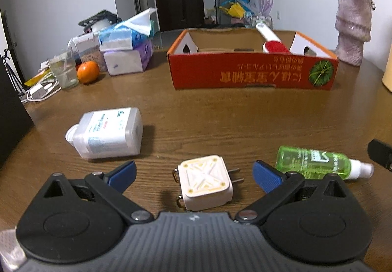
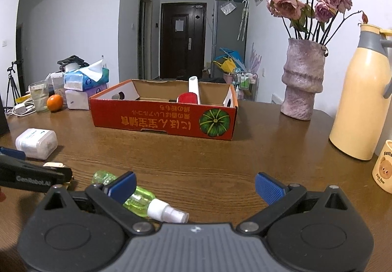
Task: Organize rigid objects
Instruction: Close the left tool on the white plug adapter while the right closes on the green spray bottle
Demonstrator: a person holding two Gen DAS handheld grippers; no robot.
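Left gripper (image 1: 194, 174): fingers spread wide, flanking the white plug adapter (image 1: 204, 182) lying on the tabletop (image 1: 220, 125), no contact. Right gripper (image 2: 196, 185): fingers wide, empty; green spray bottle (image 2: 137, 199) lies beside its left finger. Farther left, a white bottle (image 1: 107, 133) on its side. Beyond, the red cardboard box (image 1: 252, 73) holds a lint brush (image 1: 272, 43).

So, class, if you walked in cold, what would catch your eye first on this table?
Probably the red cardboard box at the middle back, with a red and white brush inside. Nearer, a white charger plug lies between the open left gripper fingers, with a white bottle on its side to the left and a green spray bottle to the right.
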